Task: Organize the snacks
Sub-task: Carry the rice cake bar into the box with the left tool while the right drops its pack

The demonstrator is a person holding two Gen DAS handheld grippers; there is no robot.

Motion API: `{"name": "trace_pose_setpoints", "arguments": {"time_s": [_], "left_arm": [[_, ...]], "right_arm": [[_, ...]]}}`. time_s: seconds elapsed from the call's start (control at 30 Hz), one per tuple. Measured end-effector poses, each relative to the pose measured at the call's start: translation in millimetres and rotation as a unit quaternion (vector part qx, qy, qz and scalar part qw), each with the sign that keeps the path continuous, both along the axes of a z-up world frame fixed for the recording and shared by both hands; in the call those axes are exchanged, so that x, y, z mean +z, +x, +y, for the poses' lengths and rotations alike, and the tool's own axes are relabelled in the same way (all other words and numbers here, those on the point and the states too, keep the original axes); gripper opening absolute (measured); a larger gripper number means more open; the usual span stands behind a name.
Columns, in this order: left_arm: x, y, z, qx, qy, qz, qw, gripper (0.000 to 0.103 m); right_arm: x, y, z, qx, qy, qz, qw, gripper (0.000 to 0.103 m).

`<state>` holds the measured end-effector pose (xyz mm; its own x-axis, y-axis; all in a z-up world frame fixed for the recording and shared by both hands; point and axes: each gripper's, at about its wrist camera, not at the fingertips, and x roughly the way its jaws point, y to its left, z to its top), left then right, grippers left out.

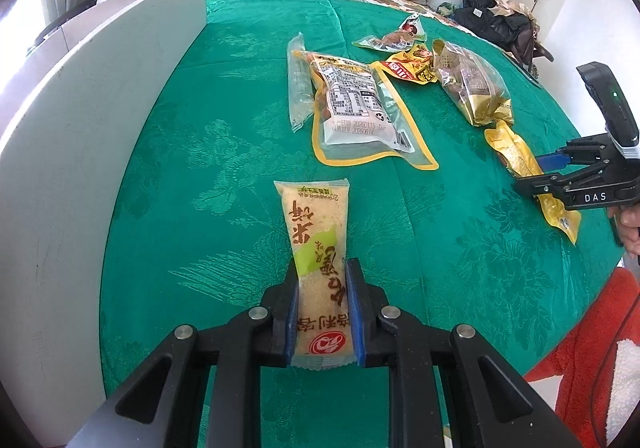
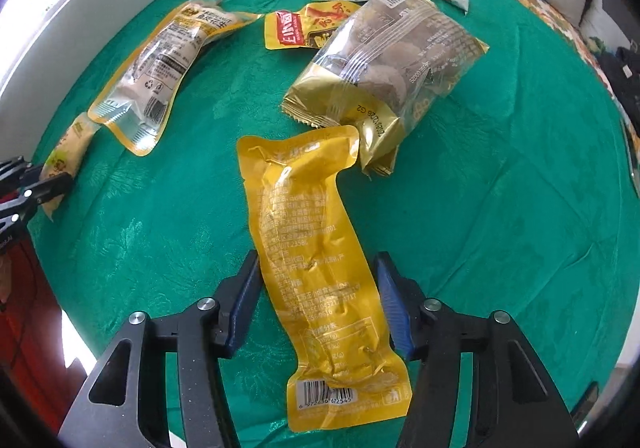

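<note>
My left tool [image 1: 322,308] grips the rice cracker packet [image 1: 318,248], my right tool [image 2: 318,304] straddles the yellow pouch [image 2: 316,268], open; next, close and lift.

Left gripper [image 1: 322,312] low over the cloth, blue pads pressed flat against both sides of a packet; right gripper [image 2: 316,296] low too, fingers spread with gaps either side of a pouch.

Open green cloth [image 1: 224,151] between white board [image 1: 80,127] at left and snack packets [image 1: 352,107] clustered right.
</note>
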<state>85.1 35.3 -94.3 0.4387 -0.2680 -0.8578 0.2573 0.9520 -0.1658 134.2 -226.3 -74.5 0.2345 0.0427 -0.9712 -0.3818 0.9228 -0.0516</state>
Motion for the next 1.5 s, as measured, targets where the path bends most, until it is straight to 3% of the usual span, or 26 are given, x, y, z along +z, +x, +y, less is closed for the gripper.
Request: {"name": "trace_pose_setpoints", "arguments": {"time_s": [0.07,0.27,0.47,0.67,0.83,0.93,1.0,1.03,1.07,1.1,1.13,1.17,1.23,1.3,1.4,1.5], "left_arm": [[0,1,0,0.002,-0.008,0.002,1.0000,0.020],[4,-1,4,0.008,-0.039,0.009,0.9992,0.020],[27,-10,18,0.026,-0.098,0.000,0.9949,0.020],[96,-14,73,0.074,-0.210,-0.033,0.9743,0.020],[157,-2,156,0.144,-0.154,-0.097,0.9726,0.020],[164,10,207,0.196,-0.112,-0.097,0.9694,0.020],[158,18,232,0.220,-0.068,-0.084,0.9694,0.021],[152,20,241,0.238,-0.032,-0.075,0.9679,0.024],[144,21,247,0.254,0.004,-0.066,0.9650,0.036],[136,20,253,0.270,0.034,-0.055,0.9607,0.046],[127,15,258,0.284,0.053,-0.045,0.9564,0.065],[121,8,260,0.291,0.054,-0.042,0.9542,0.071],[112,-9,259,0.287,0.024,-0.046,0.9566,0.074],[110,-15,246,0.277,0.003,-0.043,0.9600,0.075],[120,-13,204,0.233,-0.024,-0.051,0.9710,0.075],[132,-10,139,0.155,-0.043,-0.063,0.9850,0.082]], "right_arm": [[4,-12,-3,0.009,-0.007,-0.004,1.000,0.047],[25,-34,-42,-0.062,0.084,-0.008,0.994,0.046],[46,-44,-57,-0.118,0.205,0.000,0.972,0.046],[103,-20,18,-0.092,0.288,-0.024,0.953,0.046],[167,12,131,-0.019,0.372,-0.049,0.927,0.047],[192,34,206,0.005,0.416,-0.050,0.908,0.048],[201,47,249,0.010,0.427,-0.056,0.902,0.052],[206,53,269,0.010,0.425,-0.065,0.903,0.059],[209,57,284,0.009,0.416,-0.075,0.906,0.073],[211,60,294,0.009,0.405,-0.086,0.910,0.075],[213,60,297,0.010,0.395,-0.098,0.913,0.075],[214,60,296,0.011,0.388,-0.107,0.915,0.075],[208,49,274,0.012,0.374,-0.128,0.918,0.074],[192,37,245,0.014,0.337,-0.152,0.929,0.074],[149,19,183,0.005,0.242,-0.182,0.953,0.074],[95,0,113,-0.013,0.138,-0.194,0.971,0.074]]}}
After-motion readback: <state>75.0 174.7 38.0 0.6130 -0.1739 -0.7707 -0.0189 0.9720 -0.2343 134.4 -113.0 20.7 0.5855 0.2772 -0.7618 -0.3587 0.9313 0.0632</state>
